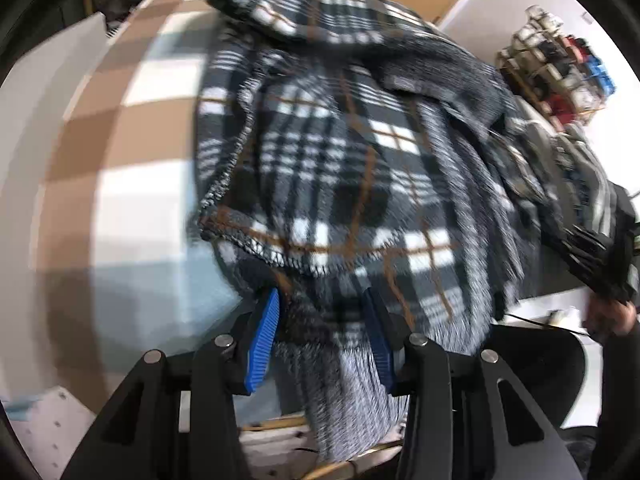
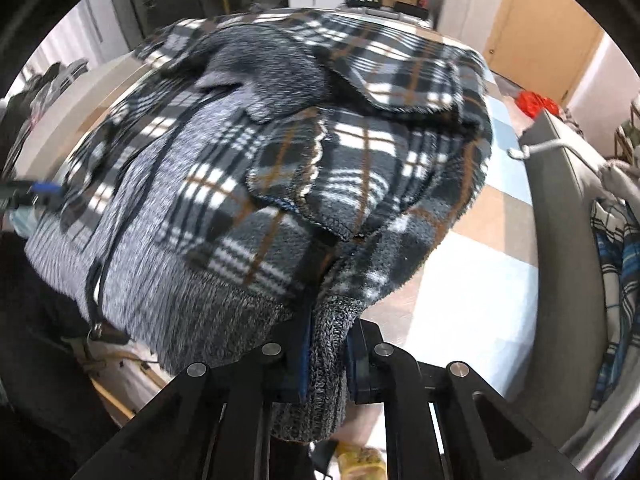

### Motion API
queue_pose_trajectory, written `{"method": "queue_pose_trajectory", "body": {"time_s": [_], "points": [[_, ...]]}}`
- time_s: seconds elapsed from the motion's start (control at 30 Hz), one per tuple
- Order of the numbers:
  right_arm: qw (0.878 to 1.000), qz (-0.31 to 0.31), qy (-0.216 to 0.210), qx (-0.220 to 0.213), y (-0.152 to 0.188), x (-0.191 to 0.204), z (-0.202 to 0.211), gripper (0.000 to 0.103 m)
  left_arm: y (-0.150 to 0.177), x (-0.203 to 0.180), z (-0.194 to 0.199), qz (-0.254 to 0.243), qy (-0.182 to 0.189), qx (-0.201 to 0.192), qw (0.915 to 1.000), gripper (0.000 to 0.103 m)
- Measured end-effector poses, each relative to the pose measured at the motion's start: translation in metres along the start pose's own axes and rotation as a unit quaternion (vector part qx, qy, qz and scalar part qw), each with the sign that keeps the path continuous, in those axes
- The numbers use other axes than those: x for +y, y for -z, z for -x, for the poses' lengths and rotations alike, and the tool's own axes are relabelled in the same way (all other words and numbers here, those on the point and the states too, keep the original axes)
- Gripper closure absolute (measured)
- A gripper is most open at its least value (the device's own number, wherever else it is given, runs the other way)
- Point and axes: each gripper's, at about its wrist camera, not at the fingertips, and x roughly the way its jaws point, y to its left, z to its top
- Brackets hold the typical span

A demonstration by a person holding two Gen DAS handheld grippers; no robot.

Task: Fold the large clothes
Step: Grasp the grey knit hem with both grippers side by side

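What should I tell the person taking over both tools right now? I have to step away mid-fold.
Left tool: fingers apart, with the plaid fleece garment draped between them; whether it grips is unclear through blur.
Right tool: shut on the garment's grey knit hem.
Garment: bunched and rumpled on the checkered table cover, hem hanging off the near edge.
Done: no clean fold visible.
Left: probably spread it flat, then fold.

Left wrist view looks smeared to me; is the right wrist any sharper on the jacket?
Left wrist: motion blur streaks the plaid jacket and checked table cover. Right wrist: the knit hem in the right gripper is crisp; only the left edge smears. Both bend strongly at the rim.
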Motion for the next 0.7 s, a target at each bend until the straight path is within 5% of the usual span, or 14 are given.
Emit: {"method": "queue_pose_trajectory", "body": {"time_s": [0.2,0.43,0.7], "points": [[0.999,0.042,-0.011,-0.001,0.019,0.03,0.017,0.09,-0.024,0.029,0.004,-0.017,-0.078,0.004,0.9968,0.066],[0.998,-0.062,-0.017,-0.015,0.014,-0.018,0.022,0.09,-0.002,0.026,0.03,-0.019,-0.028,-0.027,0.9991,0.066],[0.994,-0.108,-0.005,-0.027,0.013,-0.035,0.02,0.09,0.028,0.0,0.026,-0.071,-0.08,-0.05,0.993,0.066]]}}
